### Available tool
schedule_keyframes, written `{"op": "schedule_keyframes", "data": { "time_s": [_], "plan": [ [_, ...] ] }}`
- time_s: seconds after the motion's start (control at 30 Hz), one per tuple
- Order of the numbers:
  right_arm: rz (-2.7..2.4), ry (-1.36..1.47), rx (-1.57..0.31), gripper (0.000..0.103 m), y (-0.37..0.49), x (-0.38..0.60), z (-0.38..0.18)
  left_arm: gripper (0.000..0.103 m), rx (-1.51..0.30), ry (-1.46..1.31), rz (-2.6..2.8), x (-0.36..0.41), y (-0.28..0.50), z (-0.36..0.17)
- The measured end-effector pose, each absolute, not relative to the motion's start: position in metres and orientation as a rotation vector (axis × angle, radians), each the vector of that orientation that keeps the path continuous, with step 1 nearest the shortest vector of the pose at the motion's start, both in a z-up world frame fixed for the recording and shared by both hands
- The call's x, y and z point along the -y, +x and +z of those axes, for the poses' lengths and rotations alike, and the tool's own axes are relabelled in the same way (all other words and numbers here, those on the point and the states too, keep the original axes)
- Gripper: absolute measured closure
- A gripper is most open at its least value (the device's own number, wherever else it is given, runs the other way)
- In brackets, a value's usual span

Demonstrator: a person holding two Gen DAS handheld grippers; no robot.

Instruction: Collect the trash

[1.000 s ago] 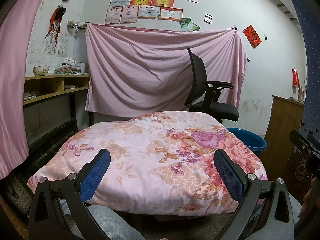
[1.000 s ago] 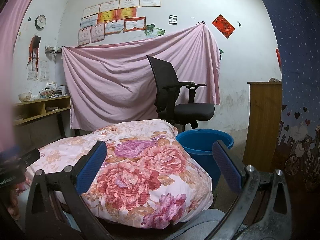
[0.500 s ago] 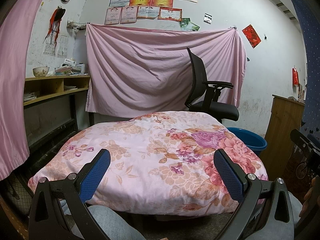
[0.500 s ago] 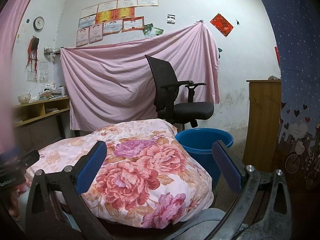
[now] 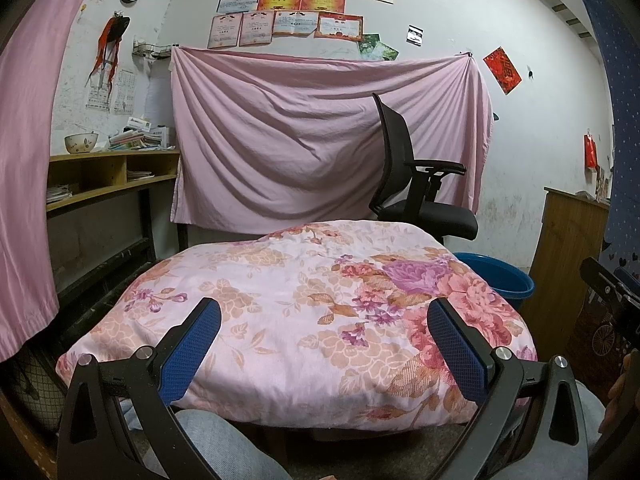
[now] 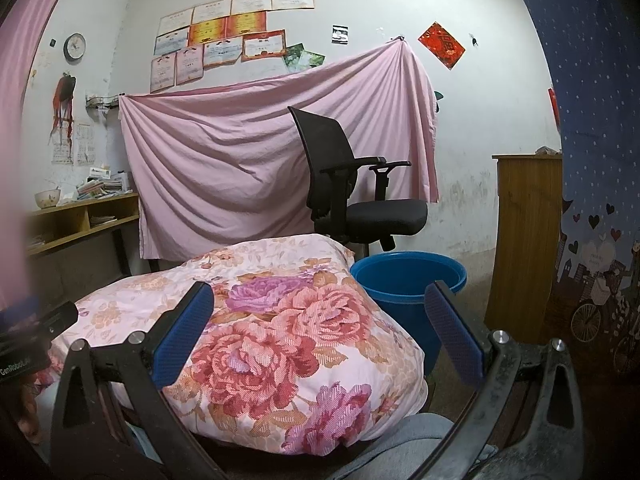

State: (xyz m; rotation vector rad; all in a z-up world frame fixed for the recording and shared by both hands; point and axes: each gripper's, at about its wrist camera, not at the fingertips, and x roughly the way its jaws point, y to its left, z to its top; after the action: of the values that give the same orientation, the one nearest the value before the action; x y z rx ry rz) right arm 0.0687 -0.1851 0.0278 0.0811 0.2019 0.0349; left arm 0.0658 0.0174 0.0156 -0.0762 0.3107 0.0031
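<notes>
No piece of trash shows in either view. A blue plastic bucket (image 6: 408,280) stands on the floor to the right of a floral quilt (image 5: 304,304); its rim also shows in the left wrist view (image 5: 504,276). My left gripper (image 5: 324,316) is open and empty, held low in front of the quilt. My right gripper (image 6: 318,304) is open and empty, facing the quilt's right end and the bucket. The quilt (image 6: 272,320) fills the middle of the right wrist view.
A black office chair (image 5: 416,184) stands behind the quilt, before a hung pink sheet (image 5: 304,140). A wooden shelf desk (image 5: 100,176) with a bowl and books is at the left. A wooden cabinet (image 6: 524,232) is at the right. My knees are below the grippers.
The right wrist view has tilted slightly. The left gripper and the scene have not visibly changed.
</notes>
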Motion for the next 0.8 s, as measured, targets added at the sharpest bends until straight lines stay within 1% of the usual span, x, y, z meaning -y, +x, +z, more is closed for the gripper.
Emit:
{"op": "schedule_keyframes", "data": {
  "time_s": [0.8],
  "plan": [
    [0.032,0.099,-0.21,0.0,0.0697,0.1859,0.028,0.002,-0.289,-0.018,-0.01,-0.0238,0.0659,0.0106]
  ]
}}
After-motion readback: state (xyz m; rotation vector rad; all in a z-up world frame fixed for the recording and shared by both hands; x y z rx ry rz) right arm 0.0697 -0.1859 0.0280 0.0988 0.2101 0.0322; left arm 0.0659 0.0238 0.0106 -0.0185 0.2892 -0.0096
